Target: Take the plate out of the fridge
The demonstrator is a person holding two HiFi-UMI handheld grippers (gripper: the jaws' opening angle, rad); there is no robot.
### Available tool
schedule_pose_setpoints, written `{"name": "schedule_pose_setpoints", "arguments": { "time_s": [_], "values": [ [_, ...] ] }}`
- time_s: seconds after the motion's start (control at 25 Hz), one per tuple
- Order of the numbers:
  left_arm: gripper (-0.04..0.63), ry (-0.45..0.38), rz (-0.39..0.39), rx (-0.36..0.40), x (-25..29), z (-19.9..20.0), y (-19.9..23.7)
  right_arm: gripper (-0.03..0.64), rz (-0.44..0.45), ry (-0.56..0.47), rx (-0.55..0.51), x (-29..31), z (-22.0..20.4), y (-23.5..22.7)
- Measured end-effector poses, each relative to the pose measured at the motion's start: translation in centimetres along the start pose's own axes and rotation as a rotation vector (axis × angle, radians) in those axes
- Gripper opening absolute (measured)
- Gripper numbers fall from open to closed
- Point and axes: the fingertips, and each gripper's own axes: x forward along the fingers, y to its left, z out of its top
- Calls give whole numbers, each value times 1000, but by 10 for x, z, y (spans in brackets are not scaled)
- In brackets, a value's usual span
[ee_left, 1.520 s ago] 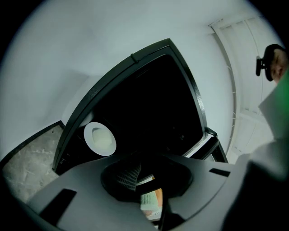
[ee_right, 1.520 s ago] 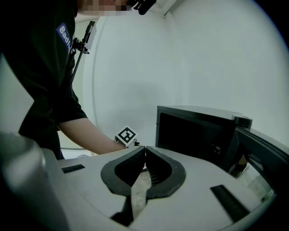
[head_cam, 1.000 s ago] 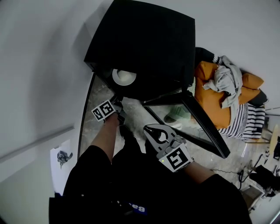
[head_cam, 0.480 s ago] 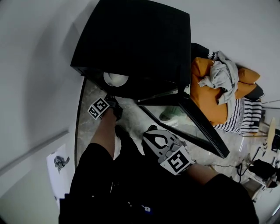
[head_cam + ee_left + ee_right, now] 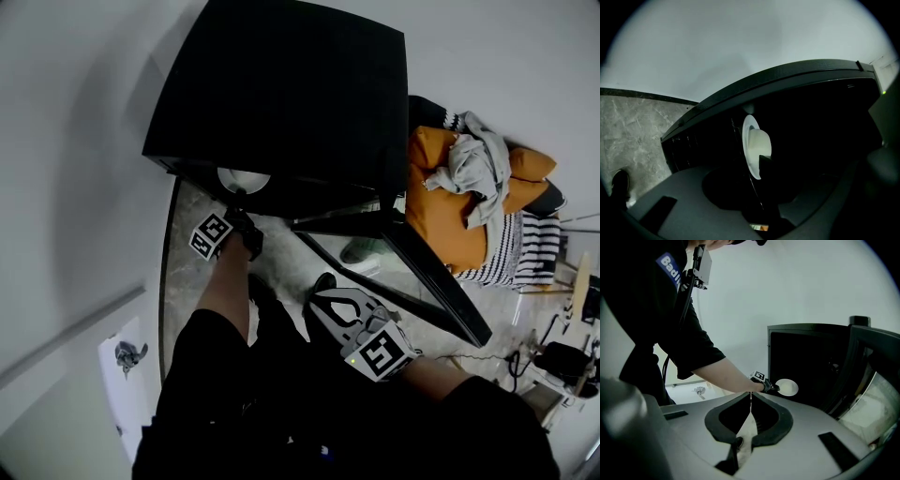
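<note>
Black fridge point(image 5: 281, 94) stands low on the floor, door point(image 5: 436, 281) swung wide. White plate point(image 5: 751, 140) is inside, near the front at the left. Left gripper point(image 5: 236, 202) is at its rim, claw spread, plate edge btwn the jaws, not pinched yet imo. Best bet: slide in deeper, close firm, draw it out level & clear of the door. Right gripper point(image 5: 751, 397) hangs back, claw pressed together, empty. Room: white wall point(image 5: 75, 141), grey marbled floor point(image 5: 187, 272), orange seat point(image 5: 450, 206) piled w/ clothes, a sheet of paper point(image 5: 122, 361).
</note>
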Motion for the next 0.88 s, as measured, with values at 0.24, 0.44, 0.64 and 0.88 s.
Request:
{"name": "schedule_pose_setpoints", "arguments": {
  "time_s": [0.24, 0.44, 0.64, 0.88],
  "values": [
    [96, -8, 31, -41, 7, 1, 12, 12, -20, 28, 18, -4, -6, -10],
    [67, -27, -15, -109, 7, 1, 13, 12, -32, 28, 19, -3, -10, -15],
    [67, -33, -26, -122, 5, 2, 13, 12, -36, 41, 33, -2, -12, -16],
    [47, -40, -27, -130, -1, -1, 12, 12, -30, 31, 36, -1, -11, -14]
  ]
}}
